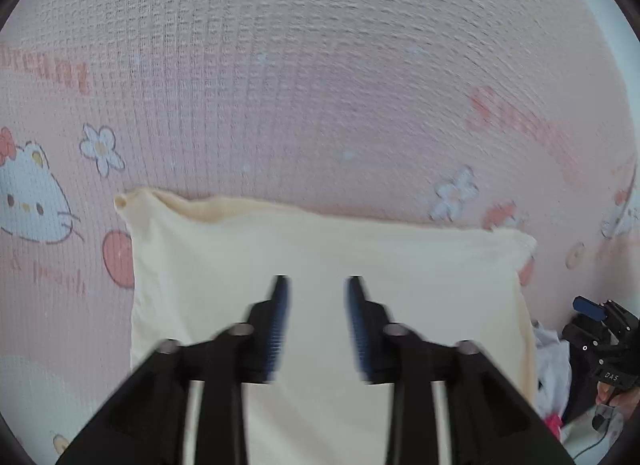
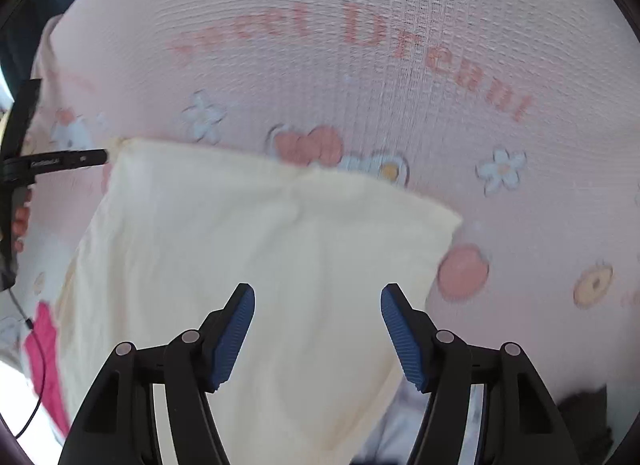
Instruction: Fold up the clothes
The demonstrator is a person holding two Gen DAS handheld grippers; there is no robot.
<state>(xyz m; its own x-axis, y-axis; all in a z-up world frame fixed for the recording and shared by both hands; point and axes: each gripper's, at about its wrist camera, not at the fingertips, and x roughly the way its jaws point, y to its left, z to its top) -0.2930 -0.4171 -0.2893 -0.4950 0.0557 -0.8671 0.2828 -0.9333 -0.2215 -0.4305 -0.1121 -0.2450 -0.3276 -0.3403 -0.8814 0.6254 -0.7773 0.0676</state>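
Observation:
A cream garment (image 1: 320,249) lies folded into a flat rectangle on the pink printed bedsheet (image 1: 320,85). My left gripper (image 1: 316,279) hovers over the garment's near half, open, with nothing between its blue pads. The right wrist view shows the same cream garment (image 2: 240,225) below my right gripper (image 2: 318,287), whose jaws stand wide open and empty over the cloth's right part. The right gripper (image 1: 600,329) also shows at the far right edge of the left wrist view, and the left gripper (image 2: 60,161) at the left edge of the right wrist view.
The sheet (image 2: 400,65) carries cartoon cats, flowers and red lettering. A heap of other clothes (image 1: 552,361) lies to the right of the cream garment. A bright pink garment (image 2: 44,345) and a thin black cable (image 2: 38,385) sit at the lower left.

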